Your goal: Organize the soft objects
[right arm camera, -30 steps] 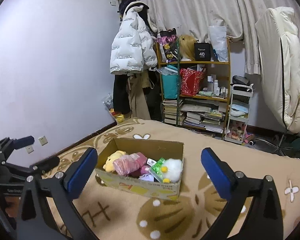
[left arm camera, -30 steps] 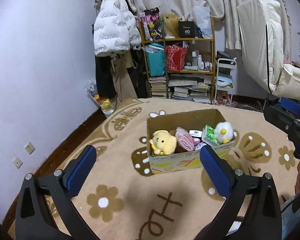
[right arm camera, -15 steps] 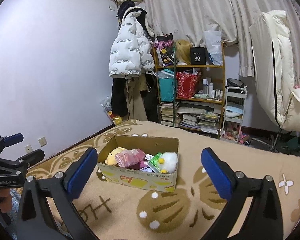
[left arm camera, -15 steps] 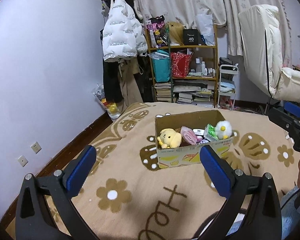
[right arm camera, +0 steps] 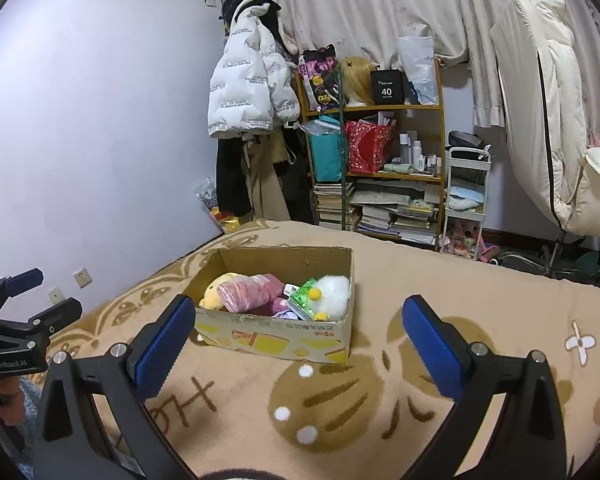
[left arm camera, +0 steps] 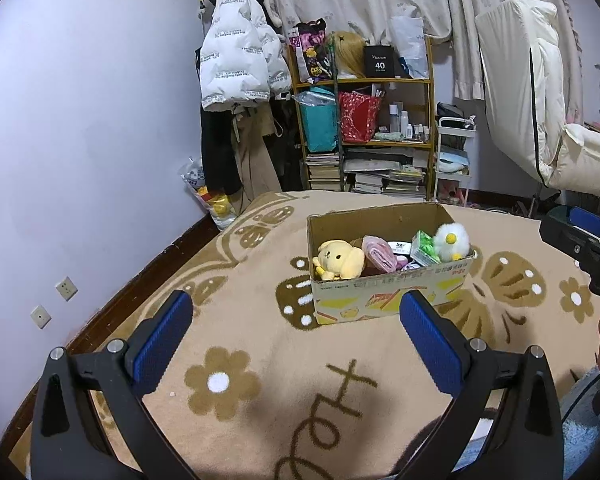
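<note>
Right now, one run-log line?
left claw: open, empty | right claw: open, empty | cardboard box: on blanket, holds plush toys

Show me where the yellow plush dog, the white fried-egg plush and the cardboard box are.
yellow plush dog (left arm camera: 337, 258), left wrist view, on its face.
white fried-egg plush (left arm camera: 452, 237), left wrist view, on its yolk.
cardboard box (right arm camera: 276, 334), right wrist view, on its printed front wall.

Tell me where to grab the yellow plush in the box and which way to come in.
Grip the yellow plush across its round head, coming from above. It lies at the left end of the box, head up above the rim, with the box wall and pink roll crowding its sides. The open left gripper looks best placed.
</note>
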Motion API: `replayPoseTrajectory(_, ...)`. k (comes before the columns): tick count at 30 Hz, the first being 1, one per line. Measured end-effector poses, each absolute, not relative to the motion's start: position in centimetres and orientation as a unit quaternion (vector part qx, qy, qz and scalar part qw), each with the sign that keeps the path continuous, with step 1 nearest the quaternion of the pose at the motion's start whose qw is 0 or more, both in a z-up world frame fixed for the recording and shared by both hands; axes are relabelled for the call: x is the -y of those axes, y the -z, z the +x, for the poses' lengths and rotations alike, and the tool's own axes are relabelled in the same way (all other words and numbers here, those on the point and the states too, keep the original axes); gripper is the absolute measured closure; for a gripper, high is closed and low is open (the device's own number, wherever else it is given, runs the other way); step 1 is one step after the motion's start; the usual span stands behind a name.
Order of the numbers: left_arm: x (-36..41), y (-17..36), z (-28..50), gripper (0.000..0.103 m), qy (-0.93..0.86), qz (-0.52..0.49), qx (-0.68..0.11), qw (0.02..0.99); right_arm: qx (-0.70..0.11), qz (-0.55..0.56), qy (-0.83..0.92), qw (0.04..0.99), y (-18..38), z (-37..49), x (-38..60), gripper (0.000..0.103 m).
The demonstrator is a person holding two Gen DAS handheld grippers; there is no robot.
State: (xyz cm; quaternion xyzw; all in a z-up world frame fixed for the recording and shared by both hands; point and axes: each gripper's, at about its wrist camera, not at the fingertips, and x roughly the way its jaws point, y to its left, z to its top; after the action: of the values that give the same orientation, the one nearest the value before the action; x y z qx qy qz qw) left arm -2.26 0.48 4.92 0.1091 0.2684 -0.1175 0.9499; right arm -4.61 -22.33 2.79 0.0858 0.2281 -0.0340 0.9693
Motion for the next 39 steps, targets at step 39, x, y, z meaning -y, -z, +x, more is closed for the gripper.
replayPoseTrajectory(39, 0.6, -2.8, -0.7, 0.001, 0.117, 0.114, -0.284, 0.945, -0.255, 0.091, 0.036, 0.962, -0.9, -3.0, 22.9, 0.0)
